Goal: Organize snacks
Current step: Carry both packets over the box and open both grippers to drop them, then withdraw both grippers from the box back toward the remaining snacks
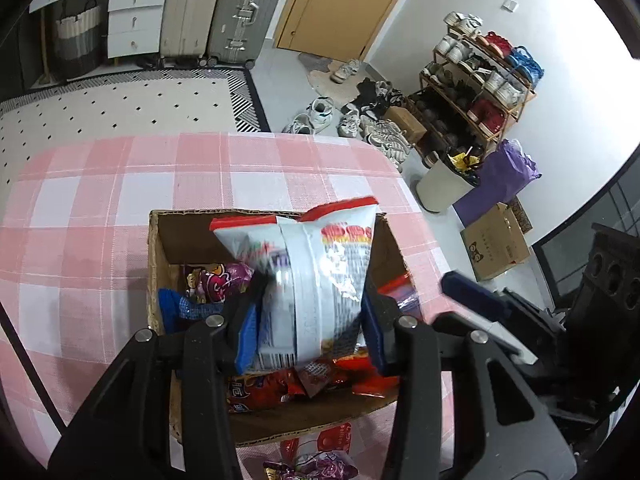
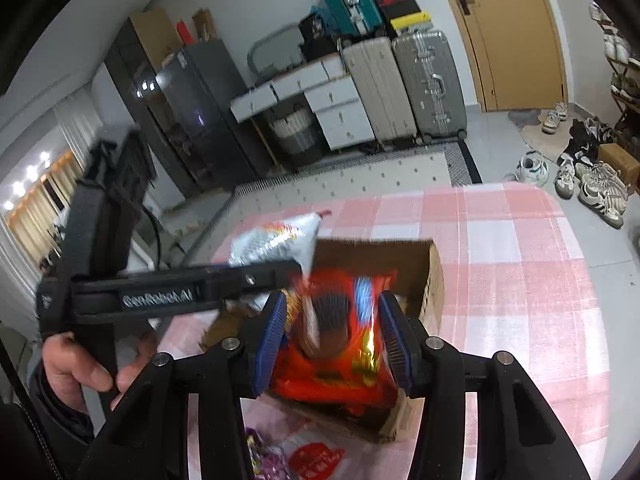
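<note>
Step in hand: loading snacks. Left hand-held gripper (image 1: 310, 316) clamped on white-and-red foil snack bag (image 1: 320, 264), right hand-held gripper (image 2: 334, 336) on orange-red foil packet (image 2: 336, 356), both above open brown cardboard box (image 1: 160, 248) on table (image 1: 100, 184). Next, by judgement: lower, release inside.

Home, probably entryway: shoe rack (image 1: 478, 92), suitcases (image 2: 404, 92), rug (image 1: 120, 108).

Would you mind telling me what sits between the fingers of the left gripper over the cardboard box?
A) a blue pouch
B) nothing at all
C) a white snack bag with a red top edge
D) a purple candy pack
C: in the left wrist view the white snack bag with its red top edge stands between the blue pads of the left gripper, above the cardboard box.
</note>
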The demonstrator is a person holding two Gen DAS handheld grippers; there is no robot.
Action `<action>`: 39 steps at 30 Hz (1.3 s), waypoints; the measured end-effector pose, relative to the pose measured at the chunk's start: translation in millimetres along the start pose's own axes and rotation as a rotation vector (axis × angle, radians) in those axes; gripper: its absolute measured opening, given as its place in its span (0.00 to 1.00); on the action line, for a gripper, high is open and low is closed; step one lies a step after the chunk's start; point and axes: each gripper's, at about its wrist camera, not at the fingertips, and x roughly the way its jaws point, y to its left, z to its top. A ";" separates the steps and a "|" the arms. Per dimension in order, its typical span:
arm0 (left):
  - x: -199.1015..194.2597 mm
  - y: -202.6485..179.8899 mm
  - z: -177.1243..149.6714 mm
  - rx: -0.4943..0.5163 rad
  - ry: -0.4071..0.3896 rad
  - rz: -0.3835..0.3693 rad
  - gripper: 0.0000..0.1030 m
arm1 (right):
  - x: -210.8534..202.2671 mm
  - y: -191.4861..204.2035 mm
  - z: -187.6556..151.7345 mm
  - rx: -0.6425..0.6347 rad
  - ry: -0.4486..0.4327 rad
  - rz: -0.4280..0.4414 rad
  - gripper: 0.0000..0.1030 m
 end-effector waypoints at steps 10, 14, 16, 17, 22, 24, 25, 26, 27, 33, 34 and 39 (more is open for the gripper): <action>-27.1 0.6 -10.4 -0.005 -0.050 0.016 0.71 | -24.0 -6.4 1.5 0.016 -0.089 0.005 0.72; -46.2 -1.3 -22.1 -0.003 -0.066 0.040 0.71 | -41.3 -5.6 -3.0 0.038 -0.116 0.002 0.73; -57.4 -1.7 -29.0 -0.003 -0.080 0.057 0.71 | -51.0 -3.2 -5.8 0.047 -0.135 0.002 0.74; -62.7 -2.1 -32.8 -0.004 -0.086 0.063 0.71 | -57.1 -0.7 -8.1 0.045 -0.147 0.002 0.77; -87.8 -6.3 -52.3 0.010 -0.111 0.096 0.71 | -74.6 8.6 -17.4 0.030 -0.166 0.001 0.80; -96.7 -8.7 -59.4 0.015 -0.119 0.105 0.71 | -82.6 13.9 -22.7 0.025 -0.177 -0.006 0.81; -101.5 -8.9 -64.1 0.015 -0.123 0.110 0.72 | -87.1 15.8 -26.2 0.020 -0.189 0.000 0.81; -105.5 -9.4 -67.5 0.015 -0.126 0.114 0.72 | -91.3 18.9 -28.3 0.016 -0.197 0.008 0.82; -109.7 -10.6 -69.6 0.015 -0.128 0.118 0.73 | -94.2 21.2 -30.7 0.011 -0.202 0.010 0.83; -135.3 -11.1 -96.9 0.008 -0.148 0.123 0.78 | -108.5 35.8 -47.2 -0.010 -0.210 0.015 0.93; -139.6 -12.1 -100.8 0.009 -0.153 0.121 0.78 | -110.4 38.1 -49.5 -0.012 -0.210 0.019 0.94; -159.3 -20.0 -119.2 0.025 -0.173 0.131 0.79 | -121.0 54.5 -61.5 -0.029 -0.219 0.029 0.95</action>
